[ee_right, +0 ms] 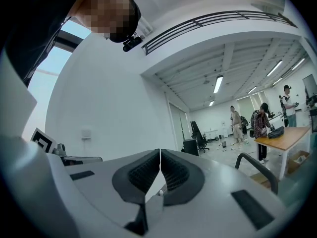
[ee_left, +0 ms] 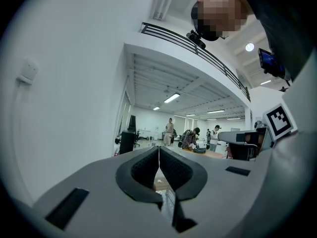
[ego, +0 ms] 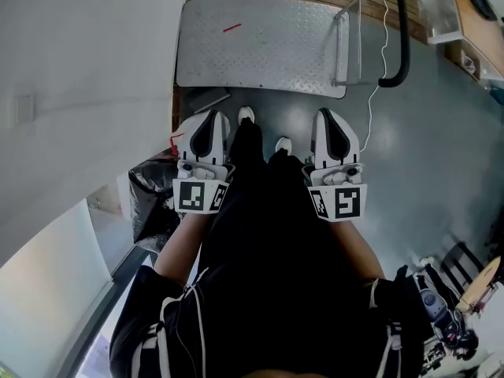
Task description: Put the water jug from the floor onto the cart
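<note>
No water jug shows in any view. The cart's grey metal platform (ego: 260,46) lies on the floor ahead of me, its black handle (ego: 398,30) at the right end. My left gripper (ego: 211,118) hangs beside the person's left leg, jaws pressed together with nothing in them. On the other side, my right gripper (ego: 331,116) is held the same way, shut and empty. In the left gripper view the left gripper (ee_left: 158,155) has its dark pads meeting. The right gripper view shows the right gripper (ee_right: 160,157) closed likewise, with the cart handle (ee_right: 257,165) to its right.
A white wall (ego: 79,69) runs close on the left, with a black bag (ego: 150,195) at its foot. The person's shoes (ego: 246,115) stand just short of the platform. A white cable (ego: 378,77) hangs by the handle. Clutter (ego: 449,313) sits at the lower right.
</note>
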{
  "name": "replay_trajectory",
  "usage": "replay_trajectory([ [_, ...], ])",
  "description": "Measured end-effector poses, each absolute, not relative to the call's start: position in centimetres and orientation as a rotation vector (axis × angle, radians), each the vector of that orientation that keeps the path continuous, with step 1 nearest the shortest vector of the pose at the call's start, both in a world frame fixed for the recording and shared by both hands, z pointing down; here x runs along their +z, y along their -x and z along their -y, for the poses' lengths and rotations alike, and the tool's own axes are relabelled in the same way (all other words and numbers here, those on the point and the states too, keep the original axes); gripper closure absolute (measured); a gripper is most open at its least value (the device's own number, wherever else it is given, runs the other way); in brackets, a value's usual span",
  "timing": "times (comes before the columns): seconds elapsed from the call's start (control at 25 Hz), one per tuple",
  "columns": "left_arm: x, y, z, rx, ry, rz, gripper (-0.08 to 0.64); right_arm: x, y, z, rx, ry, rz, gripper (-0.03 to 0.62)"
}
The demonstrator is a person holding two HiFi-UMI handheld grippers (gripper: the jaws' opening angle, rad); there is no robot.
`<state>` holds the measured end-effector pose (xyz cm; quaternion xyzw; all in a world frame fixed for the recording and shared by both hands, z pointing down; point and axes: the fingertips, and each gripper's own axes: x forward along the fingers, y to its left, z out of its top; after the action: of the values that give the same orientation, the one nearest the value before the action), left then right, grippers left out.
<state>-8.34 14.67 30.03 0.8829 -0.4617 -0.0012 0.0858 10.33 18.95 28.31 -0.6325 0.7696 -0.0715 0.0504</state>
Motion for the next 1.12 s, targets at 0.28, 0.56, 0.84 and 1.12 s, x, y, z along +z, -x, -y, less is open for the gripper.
replay_trajectory([
  [0.28, 31.5, 11.4, -10.8, -0.012, -2.596, 1.353, 0.541, 27.9, -7.2, -14.9, -0.168, 1.941, -2.404, 0.573],
  [0.56, 31.3, 12.7, -6.4, -0.061, -2.608, 1.307, 0.541, 28.2, -4.5, -9.6, -0.212, 1.924, -2.416, 0.574],
  [0.84, 31.7, 13.2, -3.7, -0.048, -2.636, 1.269, 0.541, 28.1, -3.2, -7.1, -0.161, 1.942, -2.439, 0.573],
  [1.12, 32.2, 13.7, -2.5, -0.008, -2.569, 1.389, 0.541, 27.6, -3.3, -4.0, -0.168, 1.828, -2.485, 0.573],
])
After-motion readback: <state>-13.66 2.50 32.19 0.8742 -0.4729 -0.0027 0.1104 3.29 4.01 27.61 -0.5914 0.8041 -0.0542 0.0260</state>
